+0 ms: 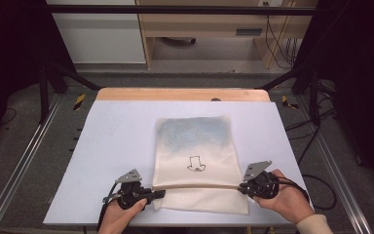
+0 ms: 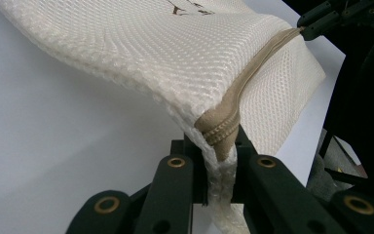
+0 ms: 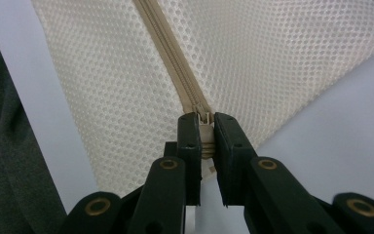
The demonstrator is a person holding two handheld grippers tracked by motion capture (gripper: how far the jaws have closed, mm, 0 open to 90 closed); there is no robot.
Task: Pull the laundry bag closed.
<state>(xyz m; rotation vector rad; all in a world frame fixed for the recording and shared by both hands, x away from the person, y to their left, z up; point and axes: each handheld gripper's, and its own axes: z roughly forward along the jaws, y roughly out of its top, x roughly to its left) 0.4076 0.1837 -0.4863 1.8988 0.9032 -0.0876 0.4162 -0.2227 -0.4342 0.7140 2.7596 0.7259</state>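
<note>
You hold the mesh bag (image 1: 195, 156) near the table's (image 1: 117, 131) front edge: left gripper (image 2: 218, 161) pinching its zipper end, right gripper (image 3: 205, 141) clamping the zipper pull (image 3: 205, 122); next, I judge, draw the pull along

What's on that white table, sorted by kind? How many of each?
Mesh bag: 1
Zipper on the bag: 1
Grippers, left and right, both shut on the zipper's ends: 2
Total: 4
</note>
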